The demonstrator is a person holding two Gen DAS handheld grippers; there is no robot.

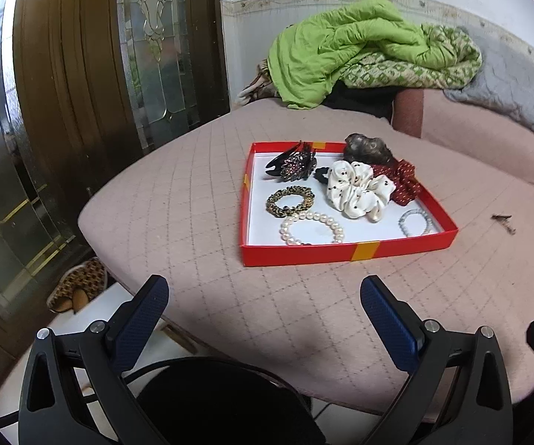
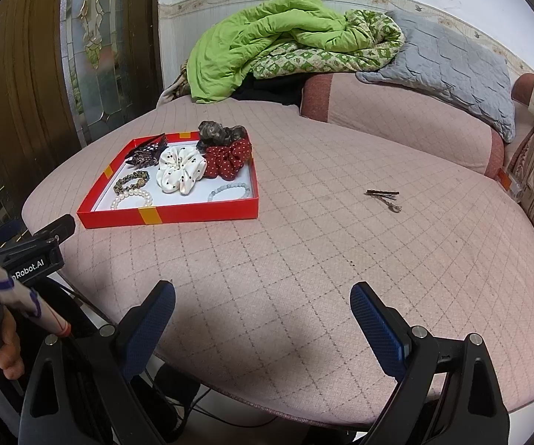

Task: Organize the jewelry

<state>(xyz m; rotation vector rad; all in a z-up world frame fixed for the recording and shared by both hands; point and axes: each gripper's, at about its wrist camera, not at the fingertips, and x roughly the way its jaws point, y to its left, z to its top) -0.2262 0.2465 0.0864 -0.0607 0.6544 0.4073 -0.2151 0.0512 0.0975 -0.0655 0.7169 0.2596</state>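
On the pink bed, the left wrist view shows the red tray (image 1: 344,254) full of jewelry ahead of the left gripper (image 1: 265,298), wide open, empty. The right wrist view shows the right gripper (image 2: 263,306) wide open, empty, a small hair clip (image 2: 383,196) lying well right of the tray.

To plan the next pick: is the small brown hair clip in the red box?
Out: the hair clip lies on the pink cover, right of the red box.
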